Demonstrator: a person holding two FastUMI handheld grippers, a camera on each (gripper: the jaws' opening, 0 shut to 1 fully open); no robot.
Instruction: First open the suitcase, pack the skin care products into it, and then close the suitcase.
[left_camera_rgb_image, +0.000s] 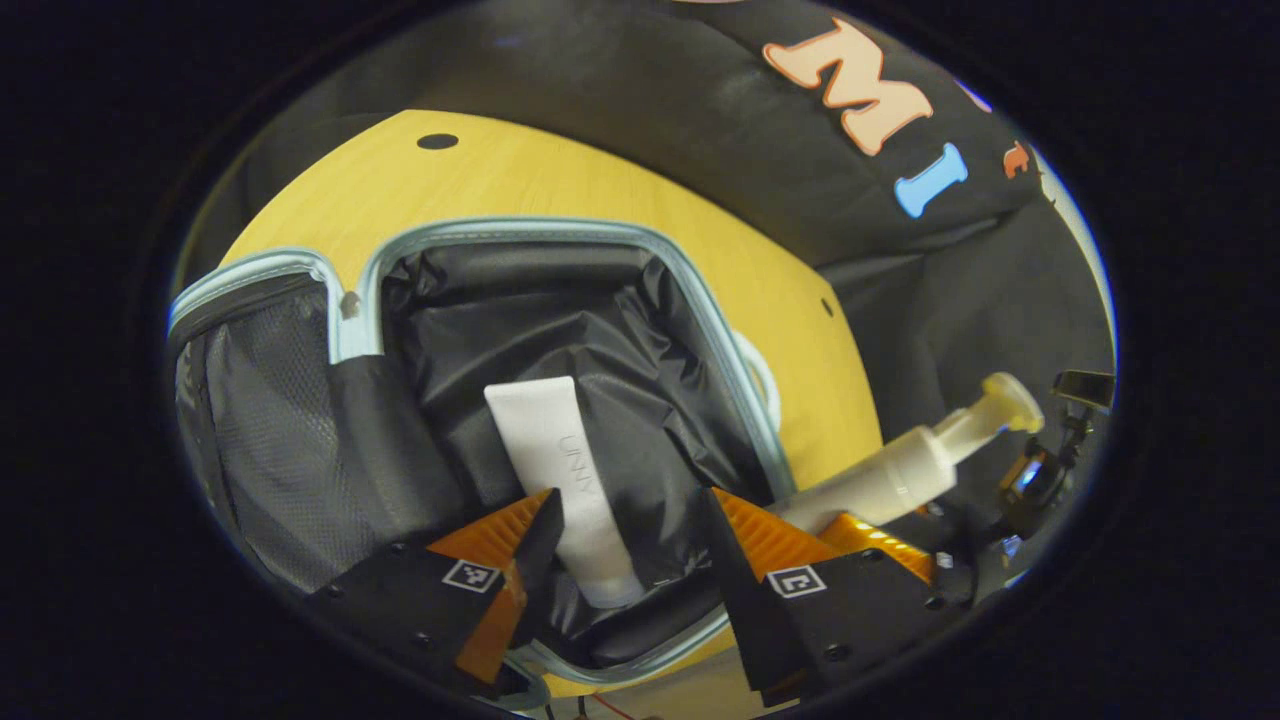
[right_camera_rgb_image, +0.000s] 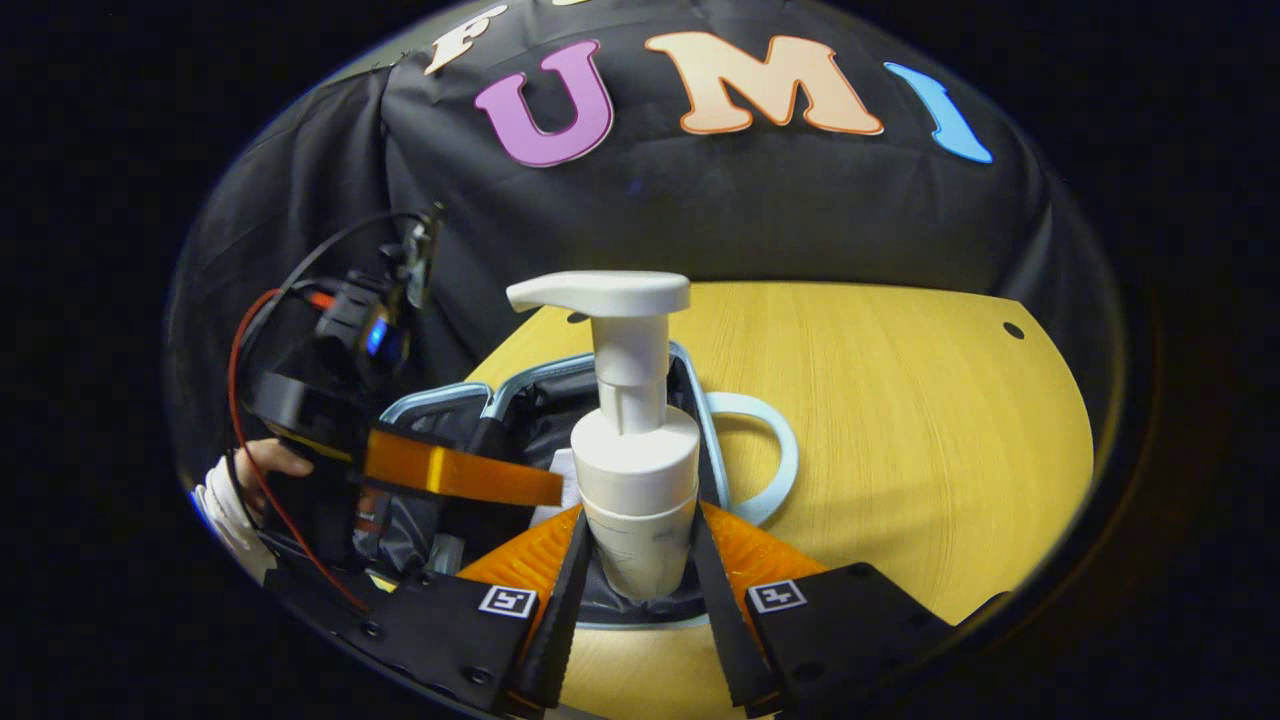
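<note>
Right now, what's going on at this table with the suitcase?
A person is packing skin care products into an open suitcase lying on the wooden table. The right claw is clamped on a white pump bottle, held upright over the case. The left claw is open above the case, where a white tube already lies on the dark lining. The lid is not yet closed.
</note>
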